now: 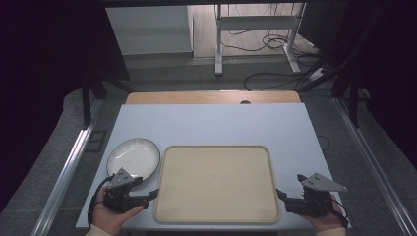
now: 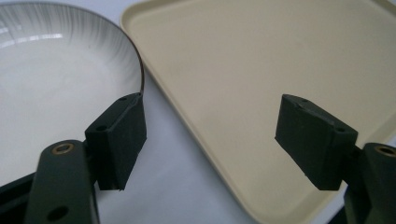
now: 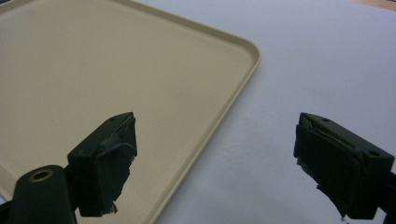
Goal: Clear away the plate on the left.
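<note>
Beige tray (image 1: 216,182), white plate (image 1: 133,157) with grey streaked rim, pale blue table (image 1: 211,123), black tools

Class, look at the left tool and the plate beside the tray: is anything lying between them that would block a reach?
Nothing visible does. The left tool is open beside the plate, with its own view showing bare table between plate and tray. One of its jaws sits right at the plate's rim.

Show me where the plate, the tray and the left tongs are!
plate (image 1: 133,157), high view, on its white middle.
tray (image 1: 216,182), high view, on its bare beige floor.
left tongs (image 1: 153,194), high view, midway between the open black tips by the tray's left rim.
</note>
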Demonstrator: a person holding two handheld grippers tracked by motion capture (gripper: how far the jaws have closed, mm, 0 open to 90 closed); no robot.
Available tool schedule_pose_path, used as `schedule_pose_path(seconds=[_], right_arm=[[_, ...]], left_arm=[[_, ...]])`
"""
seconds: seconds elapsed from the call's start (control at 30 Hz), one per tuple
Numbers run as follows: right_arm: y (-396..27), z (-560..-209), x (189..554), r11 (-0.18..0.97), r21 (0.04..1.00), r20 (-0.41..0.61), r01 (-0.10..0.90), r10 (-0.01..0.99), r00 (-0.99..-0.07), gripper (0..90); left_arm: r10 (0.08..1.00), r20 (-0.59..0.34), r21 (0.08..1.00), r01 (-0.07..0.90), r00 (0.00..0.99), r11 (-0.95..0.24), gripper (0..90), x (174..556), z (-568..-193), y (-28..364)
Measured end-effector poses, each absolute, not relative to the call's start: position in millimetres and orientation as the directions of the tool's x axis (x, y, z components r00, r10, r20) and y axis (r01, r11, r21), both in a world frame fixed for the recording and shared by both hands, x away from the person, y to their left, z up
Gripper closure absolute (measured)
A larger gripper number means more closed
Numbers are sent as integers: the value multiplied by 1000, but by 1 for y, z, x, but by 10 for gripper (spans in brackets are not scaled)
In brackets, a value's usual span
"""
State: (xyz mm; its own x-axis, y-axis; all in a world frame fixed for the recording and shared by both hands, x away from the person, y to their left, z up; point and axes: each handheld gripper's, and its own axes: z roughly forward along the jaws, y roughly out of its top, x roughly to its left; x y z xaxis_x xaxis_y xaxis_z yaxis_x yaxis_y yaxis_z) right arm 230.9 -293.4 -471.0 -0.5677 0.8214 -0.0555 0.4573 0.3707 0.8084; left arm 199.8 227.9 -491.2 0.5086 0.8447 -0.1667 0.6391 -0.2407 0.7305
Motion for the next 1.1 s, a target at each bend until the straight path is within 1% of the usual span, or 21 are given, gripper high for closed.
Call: schedule_pose_path(seconds=[0.13,0.37,0.63,0.8,0.97,1.1], right_arm=[[-294,-471,231,365,811,-49,457,822,-568,138],[-292,-470,232,364,814,-46,453,817,-574,138],[-290,-470,234,368,814,-50,450,816,-576,139],[-291,-472,234,371,809,-50,456,816,-576,139],[-292,-473,233,373,807,-52,458,817,-574,140],[-293,-473,233,371,806,-54,460,821,-568,139]], left_arm=[[851,-165,735,637,498,-231,238,197,-490,229],[848,-127,745,614,514,-261,219,197,-487,223],[838,-64,754,576,542,-315,213,229,-462,214],[841,-50,756,571,539,-321,211,252,-453,213],[862,-68,756,589,503,-284,212,269,-452,224],[876,-76,745,611,477,-268,230,279,-454,233]])
